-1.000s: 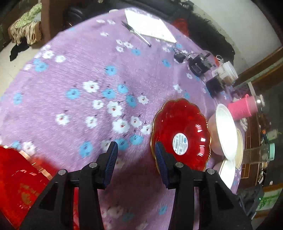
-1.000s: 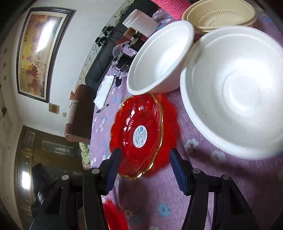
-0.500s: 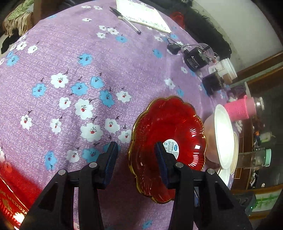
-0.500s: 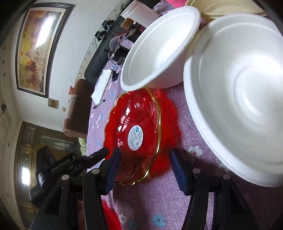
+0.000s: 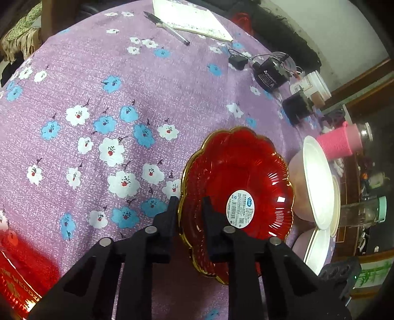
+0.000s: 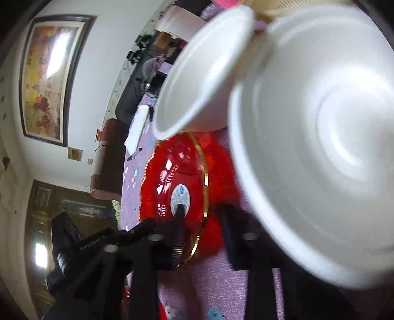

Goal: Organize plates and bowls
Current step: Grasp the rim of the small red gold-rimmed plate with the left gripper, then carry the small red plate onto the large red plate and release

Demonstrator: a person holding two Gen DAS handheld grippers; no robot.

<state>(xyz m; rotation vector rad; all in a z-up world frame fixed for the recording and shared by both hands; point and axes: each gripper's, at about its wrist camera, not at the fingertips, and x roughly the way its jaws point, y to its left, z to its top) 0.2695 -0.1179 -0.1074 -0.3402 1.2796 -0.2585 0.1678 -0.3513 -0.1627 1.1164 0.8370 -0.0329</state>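
Note:
A red scalloped plate (image 5: 246, 172) with a gold rim and a white label lies on the purple flowered tablecloth (image 5: 98, 81). My left gripper (image 5: 190, 204) straddles its left rim. Its jaws are closing, one pad against the outside of the rim and the other inside the plate. In the right wrist view the same plate (image 6: 172, 167) has its near rim between the fingers of my right gripper (image 6: 200, 216). These jaws are closing too, and a small gap shows on both sides. Two white bowls (image 6: 202, 81) (image 6: 320, 147) stand just behind and to the right of the plate, blurred.
A notebook (image 5: 192, 19) and pen (image 5: 170, 29) lie at the far edge. Black chargers (image 5: 268, 73), a lidded cup (image 5: 312, 86), a pink mug (image 5: 339, 142) and a glass bottle (image 5: 362, 211) crowd the right side. A red box (image 5: 17, 278) sits at the lower left.
Both grippers have narrowed around the red plate's rim from opposite sides. The right view has come closer to the plate and bowls and is now blurred.

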